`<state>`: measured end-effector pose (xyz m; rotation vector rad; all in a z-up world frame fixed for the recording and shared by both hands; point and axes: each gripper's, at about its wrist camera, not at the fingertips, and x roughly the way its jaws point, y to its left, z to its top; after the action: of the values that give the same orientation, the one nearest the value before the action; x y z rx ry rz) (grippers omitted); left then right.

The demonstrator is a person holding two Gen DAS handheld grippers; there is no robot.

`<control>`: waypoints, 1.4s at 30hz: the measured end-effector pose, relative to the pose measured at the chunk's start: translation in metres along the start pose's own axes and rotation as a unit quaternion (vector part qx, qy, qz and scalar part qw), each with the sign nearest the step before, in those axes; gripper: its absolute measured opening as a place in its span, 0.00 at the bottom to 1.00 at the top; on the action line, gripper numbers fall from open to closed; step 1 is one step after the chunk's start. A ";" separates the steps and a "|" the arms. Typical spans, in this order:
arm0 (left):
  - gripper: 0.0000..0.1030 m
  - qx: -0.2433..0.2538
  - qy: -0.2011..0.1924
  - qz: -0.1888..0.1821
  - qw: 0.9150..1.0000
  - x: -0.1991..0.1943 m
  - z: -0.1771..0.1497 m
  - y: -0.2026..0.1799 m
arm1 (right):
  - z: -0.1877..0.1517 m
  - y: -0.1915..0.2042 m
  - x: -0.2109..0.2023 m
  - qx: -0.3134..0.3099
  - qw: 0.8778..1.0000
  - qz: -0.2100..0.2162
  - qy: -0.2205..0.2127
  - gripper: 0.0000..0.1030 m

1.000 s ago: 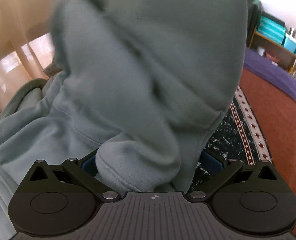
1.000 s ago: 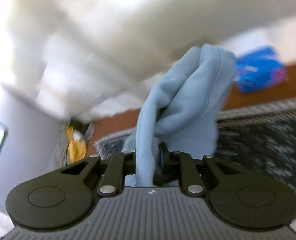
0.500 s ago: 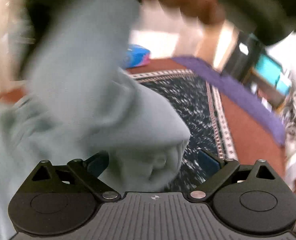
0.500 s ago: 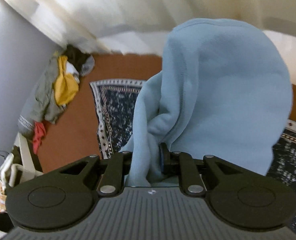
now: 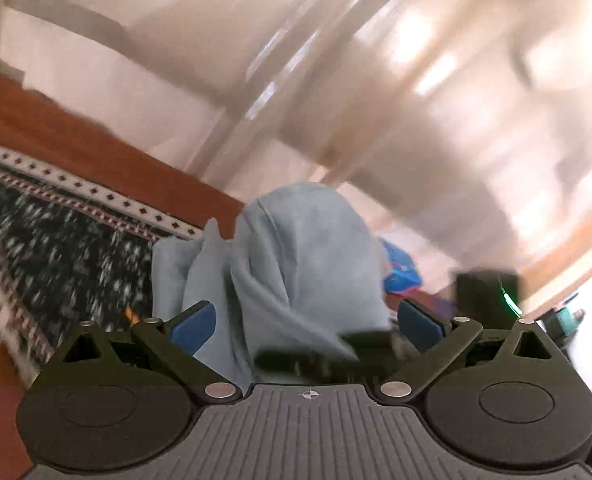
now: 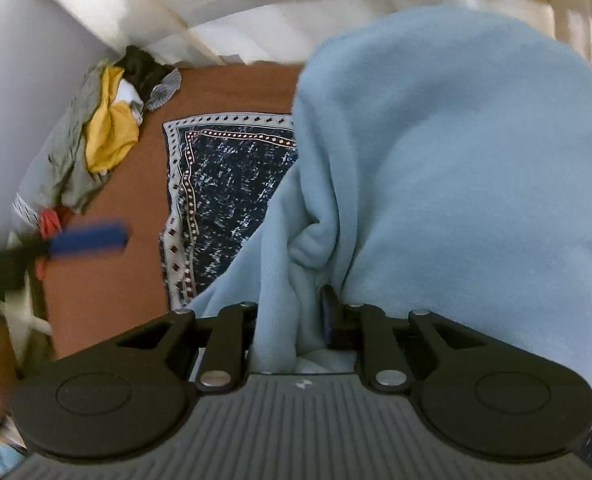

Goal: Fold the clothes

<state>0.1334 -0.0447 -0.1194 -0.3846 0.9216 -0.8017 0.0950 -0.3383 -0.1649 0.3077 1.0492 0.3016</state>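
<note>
A light blue sweatshirt (image 6: 448, 184) hangs bunched from my right gripper (image 6: 292, 316), which is shut on a thick fold of it. The cloth drapes over the right half of the right wrist view. In the left wrist view the same sweatshirt (image 5: 304, 264) hangs in a bundle just ahead of my left gripper (image 5: 306, 322). That gripper is open, its blue pads (image 5: 194, 326) stand wide apart, and neither presses on the cloth. A blurred dark shape below the bundle may be the other gripper. In the right wrist view one blue pad of the left gripper (image 6: 90, 236) shows blurred at the left edge.
A dark patterned rug (image 6: 232, 184) lies on a brown surface (image 6: 136, 220). A heap of mixed clothes (image 6: 104, 136) sits by the wall at the far left. Pale curtains (image 5: 376, 80) fill the background. A blue packet (image 5: 402, 274) and a black box (image 5: 486, 292) lie beyond the sweatshirt.
The left gripper has swung and rolled clear of the cloth that lay over it; the sweatshirt now hangs ahead of it. The right gripper has come down, still shut on the sweatshirt.
</note>
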 end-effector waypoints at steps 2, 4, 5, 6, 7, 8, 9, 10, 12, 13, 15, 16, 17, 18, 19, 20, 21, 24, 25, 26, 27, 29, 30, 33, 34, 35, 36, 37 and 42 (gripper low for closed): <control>0.99 0.001 0.023 0.011 1.000 0.029 0.010 0.000 | -0.007 0.004 -0.003 -0.023 1.000 -0.009 -0.014 0.20; 0.99 -0.003 0.044 0.014 0.999 0.051 0.013 0.001 | -0.014 0.004 -0.007 -0.034 0.999 -0.011 -0.031 0.20; 0.99 -0.004 0.052 0.011 0.999 0.060 0.011 -0.003 | -0.017 0.004 -0.009 -0.039 0.998 -0.012 -0.038 0.21; 0.99 -0.004 0.061 0.008 0.998 0.068 0.009 -0.006 | -0.020 0.004 -0.011 -0.041 0.998 -0.012 -0.044 0.21; 0.99 0.001 0.065 0.006 0.998 0.074 0.007 -0.009 | -0.022 0.004 -0.012 -0.042 0.998 -0.012 -0.049 0.21; 0.99 0.010 0.067 0.006 0.998 0.077 0.005 -0.012 | -0.023 0.004 -0.013 -0.044 0.998 -0.013 -0.053 0.21; 0.97 0.019 0.069 0.012 0.997 0.082 0.003 -0.014 | -0.024 0.005 -0.014 -0.047 0.997 -0.014 -0.056 0.23; 0.94 0.028 0.074 0.024 0.997 0.088 0.002 -0.017 | -0.025 0.005 -0.014 -0.049 0.997 -0.014 -0.060 0.23; 0.44 0.041 0.082 0.052 0.994 0.096 0.002 -0.015 | -0.027 0.005 -0.016 -0.051 0.996 -0.013 -0.067 0.28; 0.29 0.043 0.084 0.065 0.993 0.097 0.003 -0.011 | -0.027 0.005 -0.017 -0.048 0.996 -0.013 -0.072 0.32; 0.22 0.024 0.086 0.052 0.995 0.095 0.007 0.000 | -0.028 0.007 -0.023 -0.045 0.995 -0.006 -0.088 0.56; 0.21 0.024 0.086 0.051 0.995 0.093 0.007 0.001 | -0.029 0.010 -0.027 -0.045 0.994 -0.002 -0.098 0.62; 0.20 0.025 0.086 0.049 0.995 0.092 0.008 0.003 | -0.031 0.015 -0.034 -0.047 0.993 -0.002 -0.107 0.69; 0.19 0.025 0.085 0.048 0.995 0.090 0.009 0.004 | -0.033 0.020 -0.040 -0.050 0.992 -0.001 -0.117 0.72; 0.19 0.024 0.086 0.045 0.995 0.089 0.009 0.006 | -0.035 0.025 -0.047 -0.053 0.990 -0.001 -0.127 0.71; 0.19 0.019 0.087 0.040 0.995 0.089 0.010 0.008 | -0.040 0.030 -0.056 -0.058 0.988 -0.003 -0.142 0.71; 0.19 0.014 0.087 0.035 0.995 0.089 0.010 0.010 | -0.046 0.036 -0.066 -0.062 0.985 -0.010 -0.158 0.72; 0.19 0.004 0.090 0.024 0.996 0.092 0.014 0.014 | -0.069 0.048 -0.091 -0.073 0.978 -0.057 -0.189 0.77; 0.19 0.006 0.091 0.024 0.996 0.094 0.015 0.014 | -0.076 0.050 -0.094 -0.072 0.976 -0.066 -0.193 0.77; 0.19 0.009 0.093 0.024 0.995 0.095 0.015 0.013 | -0.082 0.051 -0.094 -0.065 0.976 -0.070 -0.194 0.77; 0.19 0.010 0.094 0.025 0.995 0.095 0.015 0.013 | -0.087 0.054 -0.092 -0.060 0.977 -0.074 -0.193 0.78; 0.19 0.010 0.096 0.024 0.995 0.096 0.016 0.013 | -0.087 0.060 -0.075 -0.064 0.977 -0.091 -0.182 0.80; 0.19 0.011 0.096 0.023 0.995 0.096 0.016 0.013 | -0.086 0.063 -0.067 -0.069 0.977 -0.098 -0.176 0.80; 0.19 0.017 0.096 0.016 0.995 0.092 0.020 0.013 | -0.087 0.084 -0.047 -0.082 0.978 -0.115 -0.152 0.79; 0.19 0.021 0.096 0.014 0.995 0.090 0.021 0.012 | -0.089 0.092 -0.049 -0.085 0.978 -0.113 -0.156 0.79; 0.19 0.026 0.096 0.011 0.995 0.089 0.022 0.012 | -0.091 0.099 -0.050 -0.091 0.976 -0.116 -0.160 0.80; 0.19 0.030 0.097 0.009 0.995 0.089 0.023 0.011 | -0.094 0.104 -0.049 -0.108 0.972 -0.130 -0.161 0.81; 0.19 0.033 0.099 0.009 0.994 0.090 0.023 0.011 | -0.097 0.109 -0.046 -0.124 0.969 -0.148 -0.157 0.81; 0.18 0.035 0.096 0.001 0.995 0.083 0.027 0.018 | -0.095 0.107 -0.027 -0.139 0.955 -0.222 -0.140 0.27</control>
<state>0.1927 -0.0959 -0.1614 -0.2490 1.0699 -0.8783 -0.0117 -0.2411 -0.1464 -0.1404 0.7570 -0.0035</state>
